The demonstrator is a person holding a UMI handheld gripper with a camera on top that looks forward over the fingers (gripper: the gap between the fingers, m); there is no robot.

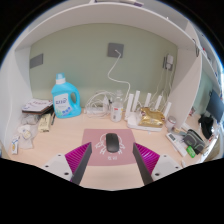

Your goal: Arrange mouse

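A dark grey mouse [112, 144] lies on a pink mouse mat [107, 137] with a white line drawing, on the light wooden desk [60, 150]. My gripper [112, 158] is open, with its magenta pads [76, 160] spread wide to either side. The mouse rests on the mat just ahead of the fingertips, roughly centred between them, with clear gaps at both sides. Nothing is held.
A blue detergent bottle [65, 97] stands at the back left beside stacked papers and small items [36, 112]. White bottles and a cable [118, 105] line the back wall. A gold box [150, 120] and more clutter [190, 135] sit to the right.
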